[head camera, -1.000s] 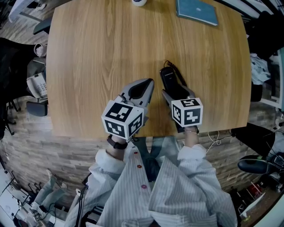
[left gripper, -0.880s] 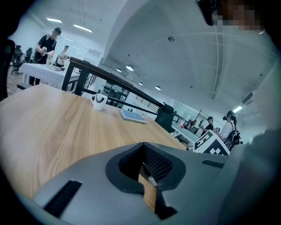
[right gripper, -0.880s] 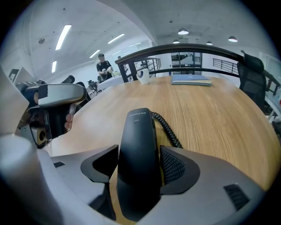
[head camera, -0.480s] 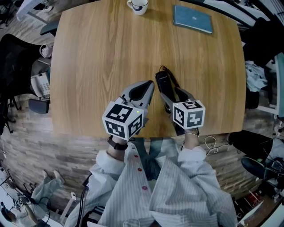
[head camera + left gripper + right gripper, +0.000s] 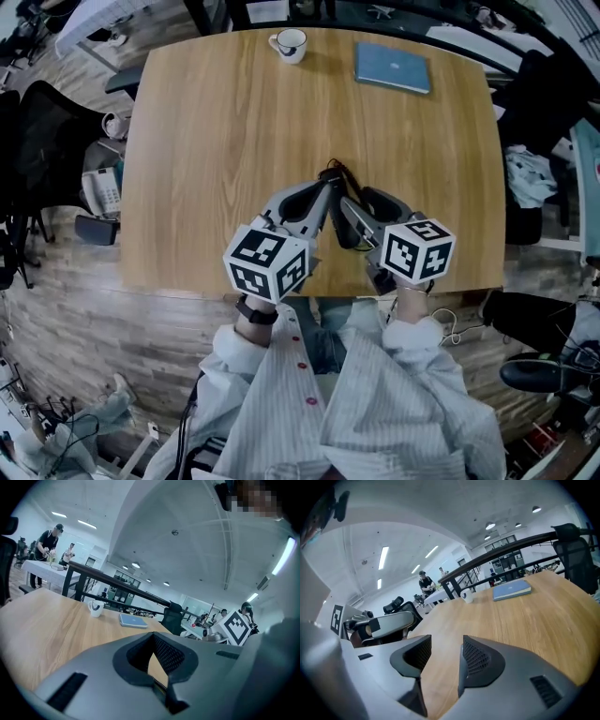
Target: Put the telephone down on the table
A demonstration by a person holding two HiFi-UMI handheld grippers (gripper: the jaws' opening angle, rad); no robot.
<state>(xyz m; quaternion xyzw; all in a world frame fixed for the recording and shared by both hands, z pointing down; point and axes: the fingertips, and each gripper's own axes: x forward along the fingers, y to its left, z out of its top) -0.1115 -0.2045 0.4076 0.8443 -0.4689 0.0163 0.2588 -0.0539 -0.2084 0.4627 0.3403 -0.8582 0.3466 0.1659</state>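
One wooden table (image 5: 206, 141) carries one white mug (image 5: 289, 42), one blue book (image 5: 392, 67) and one black telephone handset (image 5: 336, 180). There are two grippers: the left gripper (image 5: 154, 643) and the right gripper (image 5: 445, 652), whose jaws are closing with nothing between them. There are two marker cubes, one per gripper. One desk telephone (image 5: 101, 190) sits off the table. Four people show in the left gripper view, a person (image 5: 49, 536) and another person (image 5: 70, 551) at a far table, two more at the right. Two black office chairs show in the right gripper view
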